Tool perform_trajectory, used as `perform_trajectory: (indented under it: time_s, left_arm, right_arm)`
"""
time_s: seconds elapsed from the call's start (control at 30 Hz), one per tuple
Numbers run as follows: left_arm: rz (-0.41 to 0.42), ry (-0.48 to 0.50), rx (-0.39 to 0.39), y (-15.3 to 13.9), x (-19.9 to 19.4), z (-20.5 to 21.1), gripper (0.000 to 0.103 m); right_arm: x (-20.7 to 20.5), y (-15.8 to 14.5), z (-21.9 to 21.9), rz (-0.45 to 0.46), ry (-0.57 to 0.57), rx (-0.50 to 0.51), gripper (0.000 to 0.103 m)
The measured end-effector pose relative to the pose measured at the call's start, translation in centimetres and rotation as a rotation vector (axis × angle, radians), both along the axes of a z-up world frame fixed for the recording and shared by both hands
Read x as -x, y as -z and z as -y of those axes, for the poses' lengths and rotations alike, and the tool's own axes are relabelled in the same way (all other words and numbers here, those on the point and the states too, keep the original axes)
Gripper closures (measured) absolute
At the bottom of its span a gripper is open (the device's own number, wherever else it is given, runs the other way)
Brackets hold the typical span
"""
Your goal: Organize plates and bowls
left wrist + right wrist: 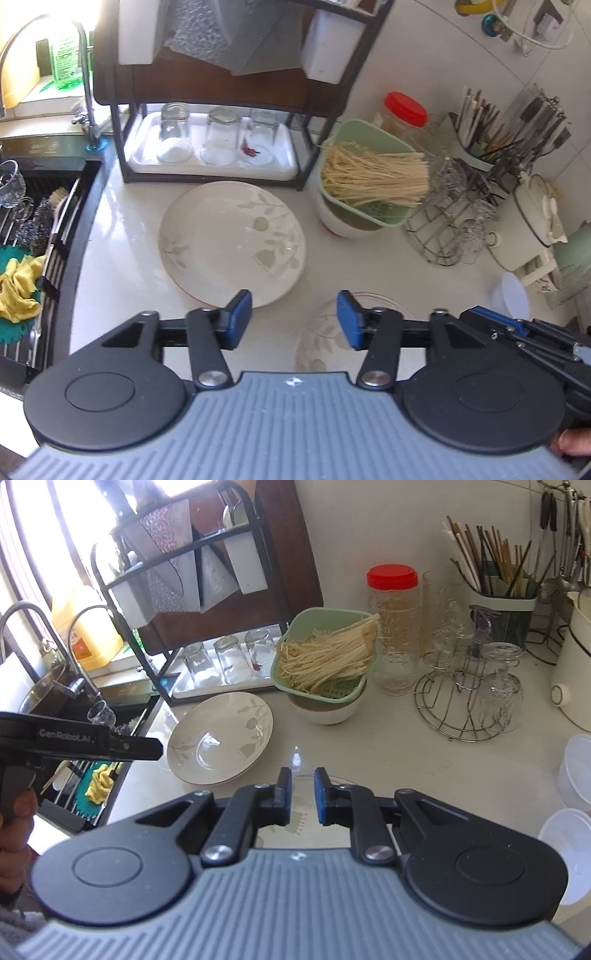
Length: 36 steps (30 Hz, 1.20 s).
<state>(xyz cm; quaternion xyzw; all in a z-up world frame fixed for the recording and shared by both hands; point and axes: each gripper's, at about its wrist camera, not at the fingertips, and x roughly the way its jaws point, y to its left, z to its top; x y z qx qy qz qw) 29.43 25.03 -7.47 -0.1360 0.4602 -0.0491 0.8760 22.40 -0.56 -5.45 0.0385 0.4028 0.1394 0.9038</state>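
Clearly the work sits between 2 pickups, with neither tool carrying a dish. Furthest to the left, ahead of the left gripper (pixel 294 320), a leaf-patterned plate (pixel 232 243) lies flat on the white counter (pixel 369 266), its near rim just beyond that gripper's left blue pad. The left gripper's jaws stand about half apart with nothing between them. Just beneath its right pad shows a second leaf-patterned dish (pixel 321 343), mostly hidden by the tool, so whether it is a plate or a shallow bowl cannot be told. Further right and beyond, a white bowl (pixel 334 225) carries a green colander of noodles (pixel 365 177).

From the right wrist view, the right gripper (pixel 302 797) has its jaws nearly together, a narrow slot left between the pads; the near dish's rim shows through that slot, but no grip on it is visible. The plate (pixel 221 738) lies ahead and to its left.

Judging by this, the next move is to stack: lower the left jaws over a rim, close, then lift without dragging on the counter.
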Motion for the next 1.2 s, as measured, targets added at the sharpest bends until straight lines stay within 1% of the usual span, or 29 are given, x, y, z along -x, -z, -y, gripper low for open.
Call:
perform_trajectory:
  time_s: [0.03, 0.07, 0.1, 0.13, 0.17, 0.23, 0.33, 0.5, 0.63, 0.77, 0.9, 0.97, 1.07, 1.2]
  left_arm:
    - [-0.005, -0.007, 0.004, 0.3, -0.2, -0.4, 0.041]
    - [-0.011, -0.015, 0.008, 0.7, -0.4, -0.9, 0.039]
    - [-0.018, -0.024, 0.012, 1.1, -0.7, -1.3, 0.037]
    - [-0.024, -0.033, 0.014, 1.5, -1.0, -1.8, 0.037]
    - [-0.031, -0.04, 0.014, 2.0, -1.3, -2.3, 0.036]
    - [-0.026, -0.046, 0.008, 2.9, -1.9, -3.2, 0.034]
    - [-0.02, -0.041, -0.004, 4.7, -3.0, -4.7, 0.033]
    - [-0.066, -0.046, -0.017, 7.5, -5.1, -7.2, 0.032]
    - [-0.083, -0.042, -0.02, 8.8, -6.5, -9.0, 0.032]
    - [-0.097, -0.041, -0.016, 10.1, -8.0, -10.5, 0.032]
    - [-0.119, -0.032, -0.002, 11.6, -9.9, -11.7, 0.032]
    - [-0.128, -0.029, 0.013, 12.3, -10.9, -12.2, 0.032]
    - [-0.142, -0.009, 0.048, 13.2, -12.3, -12.9, 0.032]
    - [-0.143, 0.042, 0.05, 13.7, -13.9, -13.4, 0.033]
  right_arm:
    - [-0.3, 0.2, -0.2, -0.005, -0.001, -0.004, 0.086]
    - [-0.7, 0.3, -0.3, -0.008, -0.001, -0.005, 0.079]
    - [-1.0, 0.5, -0.5, -0.01, 0.001, -0.003, 0.069]
    - [-1.4, 0.7, -0.7, -0.012, 0.006, 0.0, 0.047]
    - [-1.6, 0.8, -0.8, -0.005, 0.007, -0.004, 0.037]
    - [-2.1, 1.3, -1.1, 0.016, -0.001, -0.024, 0.039]
    - [-3.7, 2.5, -1.8, -0.021, -0.004, -0.049, 0.038]
    - [-6.3, 4.9, -3.5, -0.073, -0.021, -0.075, 0.038]
    - [-8.3, 6.5, -4.7, -0.116, -0.012, -0.104, 0.039]
    - [-10.1, 7.9, -6.0, -0.147, 0.001, -0.099, 0.039]
    - [-11.7, 9.3, -7.2, -0.175, 0.007, -0.101, 0.045]
    - [-12.7, 10.2, -7.7, -0.2, 0.026, -0.098, 0.052]
    - [-13.8, 11.3, -8.2, -0.226, 0.051, -0.1, 0.053]
    - [-15.3, 12.3, -8.7, -0.253, 0.079, -0.126, 0.053]
